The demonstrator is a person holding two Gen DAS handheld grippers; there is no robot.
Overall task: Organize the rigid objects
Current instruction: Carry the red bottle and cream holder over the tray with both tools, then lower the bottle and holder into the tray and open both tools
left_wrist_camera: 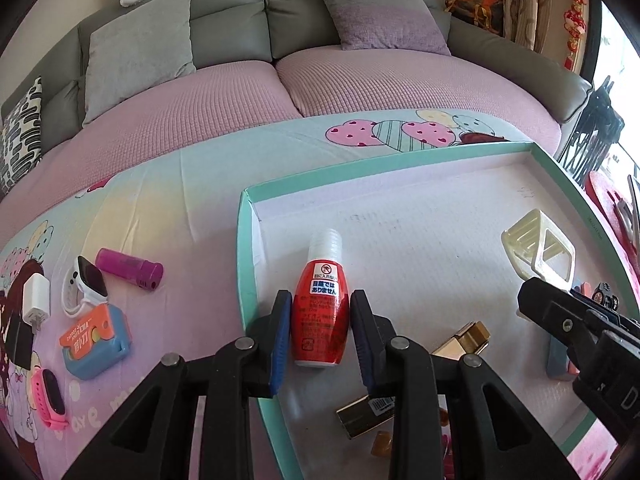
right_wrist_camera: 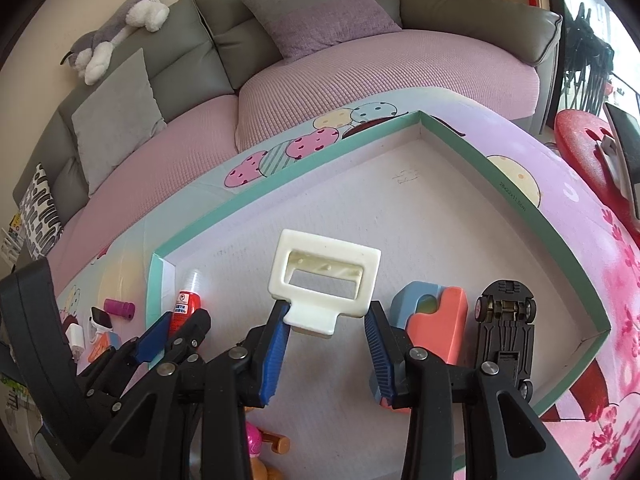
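Step in hand looks like placement: the left gripper (left_wrist_camera: 320,332) has its blue pads clamped on the red bottle (left_wrist_camera: 320,312), which lies on its side on the white floor of the teal-rimmed box (left_wrist_camera: 248,248), near the box's left wall, clear cap pointing away from the camera. The bottle appears to be down on the floor already, so my read is that the next move is just to let the jaws apart and lift straight back without dragging it; it's round-bodied, so it could roll once released. The right gripper (right_wrist_camera: 326,332) looks pinched on the flat tab of the cream plastic clip (right_wrist_camera: 324,280), which sits mid-box, though the far pad's contact isn't clear from this angle. Whether that one is being set down or picked up I can't tell. Box contents so far: red bottle, cream clip, a blue-and-coral block (right_wrist_camera: 432,320) just right of the clip, a black toy car (right_wrist_camera: 506,328) lying upside down beside that, and gold cases (left_wrist_camera: 468,336) near the front wall. Not yet boxed, on the printed cloth left of the box: magenta cylinder (left_wrist_camera: 130,269), white smartwatch (left_wrist_camera: 86,286), white charger (left_wrist_camera: 36,298), orange-and-blue case (left_wrist_camera: 96,338), pink watch (left_wrist_camera: 50,398).
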